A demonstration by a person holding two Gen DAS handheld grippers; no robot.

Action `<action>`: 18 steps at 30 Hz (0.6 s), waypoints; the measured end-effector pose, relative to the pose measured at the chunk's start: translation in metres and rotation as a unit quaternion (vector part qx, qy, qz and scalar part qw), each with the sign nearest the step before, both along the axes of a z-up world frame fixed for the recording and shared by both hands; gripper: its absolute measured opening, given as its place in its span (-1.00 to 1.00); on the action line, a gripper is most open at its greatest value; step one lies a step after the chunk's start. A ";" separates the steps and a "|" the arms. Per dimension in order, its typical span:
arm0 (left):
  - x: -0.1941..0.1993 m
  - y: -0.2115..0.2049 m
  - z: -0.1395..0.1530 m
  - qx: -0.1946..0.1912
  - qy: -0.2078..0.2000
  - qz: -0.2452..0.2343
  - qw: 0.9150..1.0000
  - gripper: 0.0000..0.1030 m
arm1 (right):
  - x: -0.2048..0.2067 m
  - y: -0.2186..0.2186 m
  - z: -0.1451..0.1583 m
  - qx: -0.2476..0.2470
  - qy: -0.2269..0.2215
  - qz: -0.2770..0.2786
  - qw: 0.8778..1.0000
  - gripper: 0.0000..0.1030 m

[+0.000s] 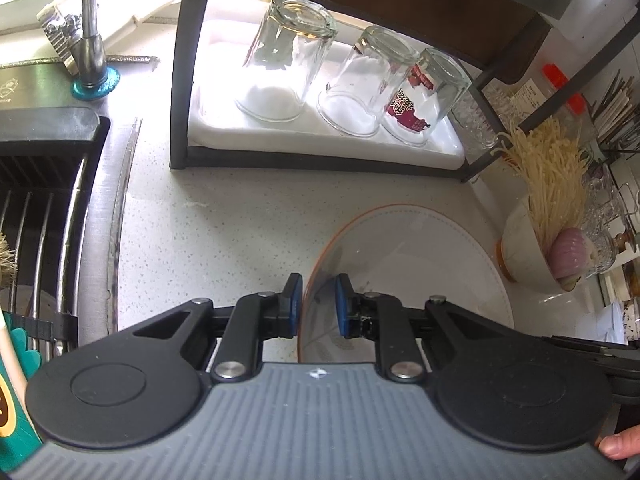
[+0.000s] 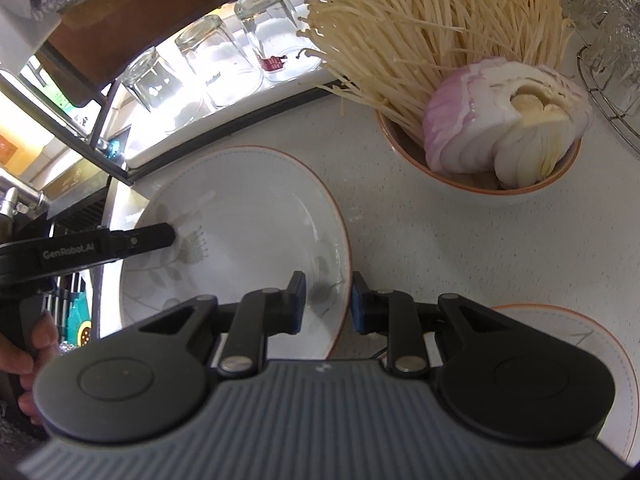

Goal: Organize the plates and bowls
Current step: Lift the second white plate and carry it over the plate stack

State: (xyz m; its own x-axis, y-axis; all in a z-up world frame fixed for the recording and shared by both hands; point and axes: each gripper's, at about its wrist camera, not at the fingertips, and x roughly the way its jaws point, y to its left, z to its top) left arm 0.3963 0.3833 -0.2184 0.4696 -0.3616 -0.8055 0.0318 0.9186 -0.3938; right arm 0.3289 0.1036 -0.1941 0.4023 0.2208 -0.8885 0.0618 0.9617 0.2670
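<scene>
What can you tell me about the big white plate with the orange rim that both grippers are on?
The plate is wide, shallow and white, seemingly glazed ceramic, with a thin orange rim and faint grey leaf and flower prints. It sits empty on the speckled countertop. The left gripper straddles one edge, the right gripper the opposite edge, jaws narrowed around the rim.

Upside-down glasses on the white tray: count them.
3, in a row on the white tray: left glass, middle glass, right printed glass. More may hide beyond the rack.

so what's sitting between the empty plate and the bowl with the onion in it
Nothing: in the right wrist view, only bare speckled counter separates the plate from the bowl holding onion and enoki mushrooms.
</scene>
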 end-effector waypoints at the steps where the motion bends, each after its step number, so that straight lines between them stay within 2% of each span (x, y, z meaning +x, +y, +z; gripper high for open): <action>1: 0.000 0.001 0.000 -0.003 0.002 -0.001 1.000 -0.62 | -0.001 -0.001 0.000 0.003 0.000 -0.001 1.000 -0.51; 10: -0.005 0.001 0.018 -0.009 -0.004 -0.005 1.000 -0.64 | -0.007 -0.008 0.017 0.018 -0.018 -0.004 1.000 -0.51; 15: -0.009 0.002 0.034 -0.031 -0.006 0.006 0.999 -0.65 | -0.015 -0.012 0.032 0.020 -0.032 -0.001 0.999 -0.51; 18: -0.015 -0.005 0.049 -0.023 -0.018 -0.003 1.000 -0.65 | -0.020 -0.016 0.041 0.024 -0.036 -0.001 0.999 -0.51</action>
State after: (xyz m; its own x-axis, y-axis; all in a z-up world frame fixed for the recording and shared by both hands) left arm 0.3812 0.3781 -0.1698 0.4954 -0.4003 -0.7709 0.0524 0.8997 -0.4334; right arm 0.3086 0.0875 -0.1535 0.4659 0.2622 -0.8451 0.0425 0.9473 0.3174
